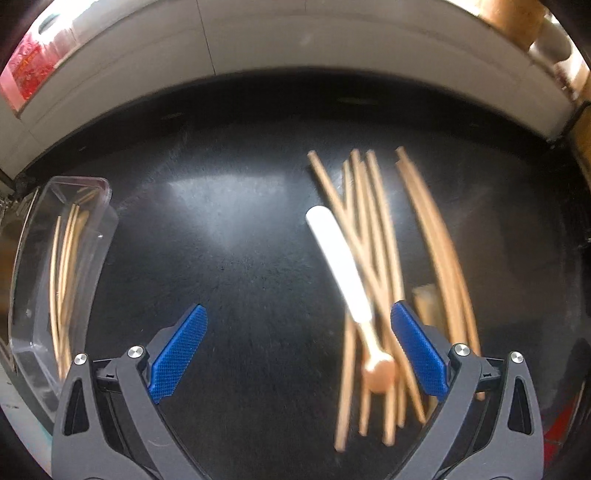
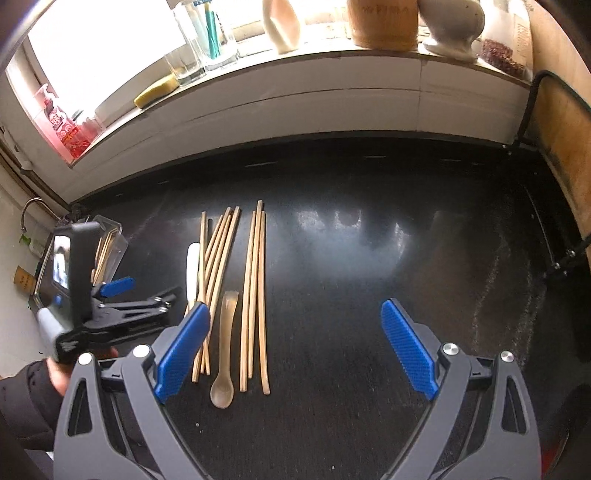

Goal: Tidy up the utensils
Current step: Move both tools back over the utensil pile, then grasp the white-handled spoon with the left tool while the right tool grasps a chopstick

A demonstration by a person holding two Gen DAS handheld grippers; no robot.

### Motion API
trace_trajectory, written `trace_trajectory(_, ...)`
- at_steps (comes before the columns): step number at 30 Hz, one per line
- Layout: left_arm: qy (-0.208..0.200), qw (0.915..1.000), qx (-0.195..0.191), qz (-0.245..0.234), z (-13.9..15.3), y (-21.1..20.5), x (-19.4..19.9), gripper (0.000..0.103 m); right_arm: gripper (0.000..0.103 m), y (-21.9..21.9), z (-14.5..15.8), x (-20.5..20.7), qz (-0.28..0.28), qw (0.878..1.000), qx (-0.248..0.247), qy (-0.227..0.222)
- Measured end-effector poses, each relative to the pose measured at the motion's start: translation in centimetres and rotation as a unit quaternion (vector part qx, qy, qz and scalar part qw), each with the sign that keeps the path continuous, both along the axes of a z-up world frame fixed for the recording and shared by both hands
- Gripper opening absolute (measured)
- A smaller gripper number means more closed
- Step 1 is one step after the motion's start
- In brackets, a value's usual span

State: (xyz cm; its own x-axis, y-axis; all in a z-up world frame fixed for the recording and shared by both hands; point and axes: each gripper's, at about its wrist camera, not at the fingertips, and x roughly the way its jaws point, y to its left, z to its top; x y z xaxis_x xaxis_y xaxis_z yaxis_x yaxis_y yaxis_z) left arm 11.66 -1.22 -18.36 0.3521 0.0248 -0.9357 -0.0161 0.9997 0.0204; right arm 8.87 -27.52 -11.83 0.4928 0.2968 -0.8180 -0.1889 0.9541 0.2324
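Several wooden chopsticks [image 1: 373,236] lie loose on the black counter [image 1: 240,221], with a white-handled spoon [image 1: 338,258] across them. My left gripper [image 1: 297,347] is open and empty, just left of and above the pile. A clear plastic box [image 1: 66,266] at the left holds a few chopsticks. In the right wrist view the chopsticks [image 2: 255,288] lie beside a brown spoon [image 2: 224,354] and the white-handled utensil [image 2: 192,269]. My right gripper [image 2: 295,347] is open and empty, right of the pile. The left gripper [image 2: 118,295] shows there beside the box [image 2: 110,240].
A white tiled ledge [image 2: 295,99] runs along the back with glasses [image 2: 199,48], a sponge [image 2: 155,90], vases and a wooden jar [image 2: 384,22]. A wooden board [image 2: 561,122] stands at the right. A tap [image 2: 33,206] is at far left.
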Motion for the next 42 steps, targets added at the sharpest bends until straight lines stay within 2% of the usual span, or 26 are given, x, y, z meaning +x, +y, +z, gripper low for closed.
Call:
trace_trajectory(6, 0.019, 0.9997, 0.004, -0.011, -2.3, -0.1, 1.6, 0.097, 0.091, 0.8, -1.0, 2.9, 0.007, 1.000, -0.006, 0.015)
trace_trajectory(9, 0.022, 0.9996, -0.014, -0.013, -2.8, 0.4, 1.7, 0.096, 0.091, 1.8, -2.2, 4.2, 0.018, 0.999, -0.016, 0.026)
trace_trajectory(11, 0.015, 0.9995, -0.025, -0.016, -2.8, 0.7, 1.6, 0.087, 0.091, 2.8, -3.2, 5.0, 0.032, 0.998, -0.033, 0.030)
trace_trajectory(12, 0.011, 0.9991, -0.036, -0.018, -2.8, 1.0, 1.5, 0.078, 0.089, 3.2, -3.8, 5.2, 0.040, 0.998, -0.043, 0.033)
trace_trajectory(14, 0.008, 0.9989, -0.043, -0.018, -2.7, 1.3, 1.3, 0.071, 0.083, 4.5, -5.5, 5.7, 0.059, 0.995, -0.065, 0.041)
trace_trajectory(16, -0.003, 0.9981, -0.058, -0.019, -2.4, 1.3, 0.8, 0.057, 0.075, 5.3, -6.8, 6.0, 0.068, 0.993, -0.080, 0.048)
trace_trajectory(17, -0.005, 0.9980, -0.061, -0.019, -2.4, 1.3, 0.8, 0.053, 0.073, 5.8, -7.6, 6.2, 0.075, 0.992, -0.084, 0.055)
trace_trajectory(22, -0.013, 0.9951, -0.097, -0.010, -2.3, 2.2, 1.0, 0.043, 0.066, 7.1, -9.7, 7.1, 0.088, 0.989, -0.105, 0.061)
trace_trajectory(25, -0.017, 0.9949, -0.099, -0.010, -2.2, 2.7, 0.8, 0.036, 0.059, 7.5, -10.6, 7.4, 0.091, 0.987, -0.122, 0.061)
trace_trajectory(32, -0.020, 0.9940, -0.108, -0.007, -2.3, 3.2, 1.2, 0.020, 0.057, 8.2, -10.5, 7.1, 0.101, 0.985, -0.130, 0.046)
trace_trajectory(33, -0.019, 0.9934, -0.113, -0.001, -2.3, 3.5, 1.3, 0.017, 0.051, 8.4, -10.6, 7.0, 0.103, 0.985, -0.130, 0.045)
trace_trajectory(34, -0.016, 0.9931, -0.116, 0.004, -2.4, 3.8, 1.3, 0.013, 0.037, 8.4, -10.5, 7.0, 0.104, 0.985, -0.129, 0.044)
trace_trajectory(36, -0.015, 0.9933, -0.115, 0.001, -2.2, 3.9, 1.1, 0.012, 0.012, 9.1, -10.2, 7.0, 0.112, 0.985, -0.127, 0.042)
trace_trajectory(38, -0.015, 0.9928, -0.119, 0.001, -2.0, 4.0, 1.0, 0.012, 0.007, 9.3, -10.1, 6.9, 0.111, 0.985, -0.120, 0.049)
trace_trajectory(42, -0.025, 0.9922, -0.122, -0.004, -1.0, 4.1, 0.7, 0.012, 0.006, 8.4, -10.0, 7.4, 0.097, 0.988, -0.102, 0.061)
